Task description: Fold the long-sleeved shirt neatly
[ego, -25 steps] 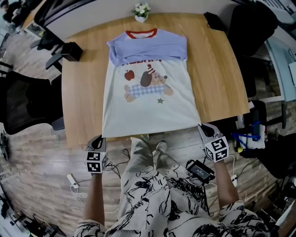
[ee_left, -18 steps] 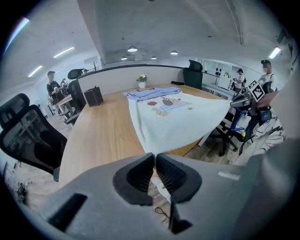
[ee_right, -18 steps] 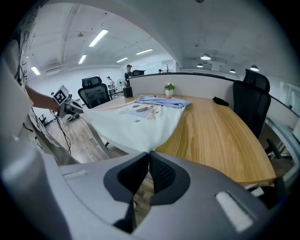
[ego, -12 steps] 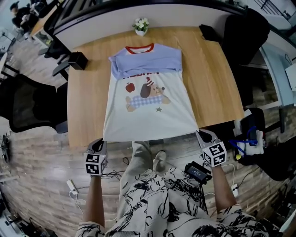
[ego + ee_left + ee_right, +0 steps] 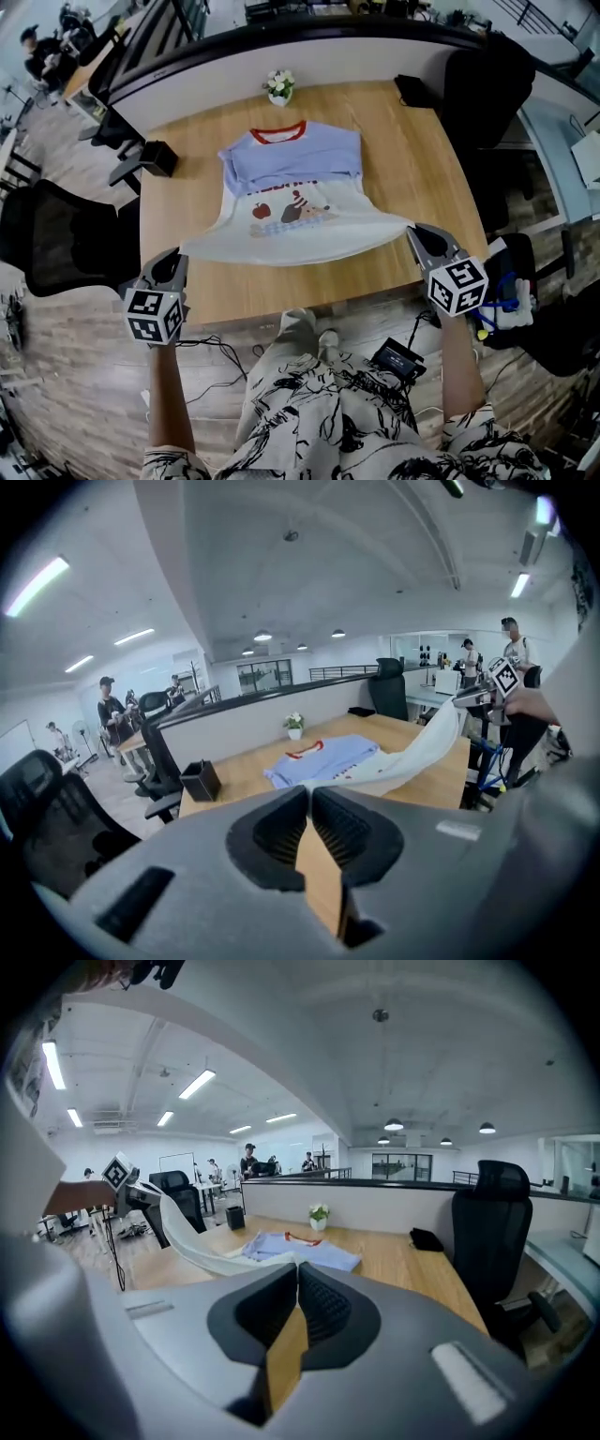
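- L gripper (image 5: 178, 258): jaws pinched tight on the shirt (image 5: 295, 173) at its near-left hem corner.
- R gripper (image 5: 415, 232): same grip, near-right corner.
- Hem is held up off the table (image 5: 422, 159), stretched btwn both grippers (sagging mid-span).
- Collar end lies flat near the flower pot (image 5: 278, 86).

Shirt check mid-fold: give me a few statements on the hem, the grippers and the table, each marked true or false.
The left gripper and right gripper each clamp a corner of the shirt at its hem. True.
The whole shirt lies flat on the table. False: the hem end is held up off it; only the collar end rests there.
The collar is red. True.
The flower pot stands on the shirt. False: it stands on the table beyond the collar, apart.
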A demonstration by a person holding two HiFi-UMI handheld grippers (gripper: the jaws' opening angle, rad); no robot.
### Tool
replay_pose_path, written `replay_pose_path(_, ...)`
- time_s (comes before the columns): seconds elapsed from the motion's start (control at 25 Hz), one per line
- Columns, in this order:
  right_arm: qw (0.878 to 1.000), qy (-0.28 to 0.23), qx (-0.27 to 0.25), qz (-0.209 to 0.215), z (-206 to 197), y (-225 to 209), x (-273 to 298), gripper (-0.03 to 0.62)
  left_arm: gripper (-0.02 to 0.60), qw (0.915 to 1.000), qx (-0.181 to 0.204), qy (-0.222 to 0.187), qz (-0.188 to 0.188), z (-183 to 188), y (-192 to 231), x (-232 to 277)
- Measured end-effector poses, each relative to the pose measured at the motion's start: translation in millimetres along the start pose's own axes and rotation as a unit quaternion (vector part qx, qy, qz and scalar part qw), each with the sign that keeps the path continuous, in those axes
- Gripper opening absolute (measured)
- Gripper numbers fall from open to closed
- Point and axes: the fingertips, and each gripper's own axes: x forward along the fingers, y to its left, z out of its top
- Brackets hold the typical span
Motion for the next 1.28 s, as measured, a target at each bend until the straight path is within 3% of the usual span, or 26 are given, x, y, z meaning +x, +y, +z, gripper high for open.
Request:
replay_pose_path(0.28,0.998,-0.046,-0.013,-0.028,79,-41,36,0.017,0.023,0.9989,0.017,-0.045,0.004,76,44,40)
replay_pose_path(0.76,0.996,-0.028,-0.014,-0.078,132,-113,154,0.017,0.023,0.999,0.017,-0.04,-0.01,125,128,170)
replay_pose_path(1.0,0.997,0.001,-0.021,-0.071,125,-156,238,0.017,0.023,0.9997,0.025,-0.002,0.008,117,158,259)
replay_pose_path(1.28,0.996,0.06,-0.009,-0.06,70,-197,338,0.017,0.024,0.9971,0.027,0.065,0.029,75,180,357)
